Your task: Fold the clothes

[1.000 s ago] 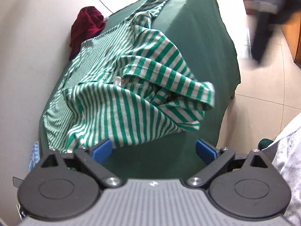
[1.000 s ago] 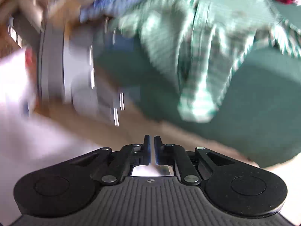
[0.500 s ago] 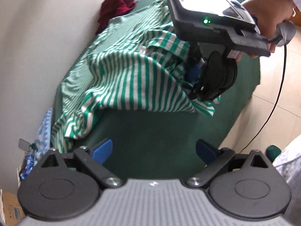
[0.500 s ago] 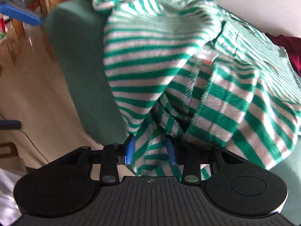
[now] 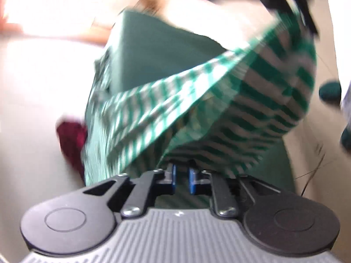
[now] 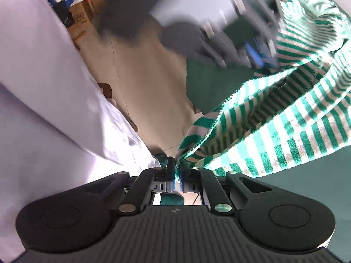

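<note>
Since earlier, left gripper (image 5: 181, 178) fingers have been closing on the striped shirt (image 5: 252, 100) hem; right gripper (image 6: 177, 176) clamps its corner. Shirt lifted at 2 o'clock; no fold laid.

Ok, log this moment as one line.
task: fold clothes | right claw: shut on striped shirt hem | left claw: closing, shirt edge between pads | green table
</note>
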Available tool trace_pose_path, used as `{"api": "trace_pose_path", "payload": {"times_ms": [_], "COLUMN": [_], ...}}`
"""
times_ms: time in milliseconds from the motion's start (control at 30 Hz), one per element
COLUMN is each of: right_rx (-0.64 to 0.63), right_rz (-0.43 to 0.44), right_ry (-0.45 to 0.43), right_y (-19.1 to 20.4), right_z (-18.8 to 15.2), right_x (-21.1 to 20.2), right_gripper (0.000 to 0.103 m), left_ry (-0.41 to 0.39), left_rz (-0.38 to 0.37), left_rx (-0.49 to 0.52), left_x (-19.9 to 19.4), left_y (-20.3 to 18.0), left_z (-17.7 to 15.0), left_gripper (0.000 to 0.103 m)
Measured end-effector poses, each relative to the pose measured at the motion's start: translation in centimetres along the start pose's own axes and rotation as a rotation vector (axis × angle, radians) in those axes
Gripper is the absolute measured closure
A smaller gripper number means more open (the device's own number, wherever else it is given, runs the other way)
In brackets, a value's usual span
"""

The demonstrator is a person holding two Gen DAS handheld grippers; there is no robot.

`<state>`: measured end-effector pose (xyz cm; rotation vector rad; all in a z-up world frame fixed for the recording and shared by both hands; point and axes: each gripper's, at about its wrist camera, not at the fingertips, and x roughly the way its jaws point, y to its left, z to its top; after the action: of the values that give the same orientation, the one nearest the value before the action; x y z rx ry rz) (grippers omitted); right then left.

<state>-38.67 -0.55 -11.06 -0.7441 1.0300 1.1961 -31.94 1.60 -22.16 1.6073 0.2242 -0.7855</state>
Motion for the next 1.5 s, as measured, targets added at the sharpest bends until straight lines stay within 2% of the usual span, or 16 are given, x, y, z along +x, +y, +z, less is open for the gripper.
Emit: {"api": "trace_pose_path", "payload": {"times_ms": [33,67,100,167,233,500,667,767,900,967,1033,1100,1200,1300,1433,1500], "right_rx": [0.007,0.016,0.024,0.036,0.041,0.051,0.026,0.019,0.007,0.017,-0.019,-0.047,0.136,0.305,0.338,0.328], "right_rz": [-0.007,-0.02,-0.034,-0.058,-0.079,-0.046,0.059,0.142,0.277,0.361,0.383,0.274,0.215,0.133,-0.051,-0.106], "right_ry": [0.0,0.007,0.015,0.044,0.074,0.086,0.107,0.141,0.213,0.291,0.335,0.306,0.186,0.02,-0.192,-0.236], "right_y": [0.3,0.4,0.5,0.7,0.9,-0.4,-0.6,-0.3,-2.0,-2.9,-2.1,-2.0,-5.3,-8.5,-10.1,-11.0], "right_z": [-0.3,-0.8,-1.3,-2.4,-3.6,-4.4,-4.2,-4.3,-2.9,-2.7,-3.8,-4.3,-4.1,-3.0,-0.6,0.7], "right_x": [-0.7,-1.2,-1.7,-2.2,-2.3,-2.4,-1.1,-1.1,-0.7,-0.6,-0.4,-0.7,-2.4,-4.0,-3.5,-1.3], "right_gripper": [0.099,0.099,0.099,0.099,0.099,0.098,0.098,0.096,0.091,0.096,0.098,0.097,0.087,0.068,0.063,0.057], "left_ry": [-0.009,-0.015,-0.021,-0.016,-0.003,0.172,0.207,0.179,0.143,0.128,0.083,0.06,0.099,0.189,0.238,0.221], "left_rz": [-0.001,-0.006,-0.01,-0.041,-0.084,-0.313,-0.466,-0.557,-0.642,-0.677,-0.663,-0.614,-0.506,-0.361,-0.247,-0.178], "left_rx": [0.024,0.041,0.057,0.048,0.021,-0.341,-0.559,-0.597,-0.67,-0.716,-0.762,-0.739,-0.693,-0.637,-0.662,-0.631], "left_x": [0.8,1.5,2.2,2.5,2.1,-4.8,-9.1,-11.1,-11.6,-11.2,-11.0,-10.7,-9.1,-6.2,-4.1,-3.6], "left_y": [-0.4,-0.9,-1.3,-2.3,-3.2,-4.6,-3.4,-2.5,-0.4,0.4,1.3,1.6,2.4,4.3,7.3,8.7], "left_z": [0.3,0.6,0.9,1.4,1.7,-1.2,-3.0,-2.8,-2.9,-2.8,-1.9,-1.2,-1.9,-3.7,-6.5,-7.5], "left_gripper": [0.065,0.067,0.071,0.1,0.101,0.102,0.1,0.091,0.091,0.091,0.089,0.077,0.064,0.056,0.056,0.056]}}
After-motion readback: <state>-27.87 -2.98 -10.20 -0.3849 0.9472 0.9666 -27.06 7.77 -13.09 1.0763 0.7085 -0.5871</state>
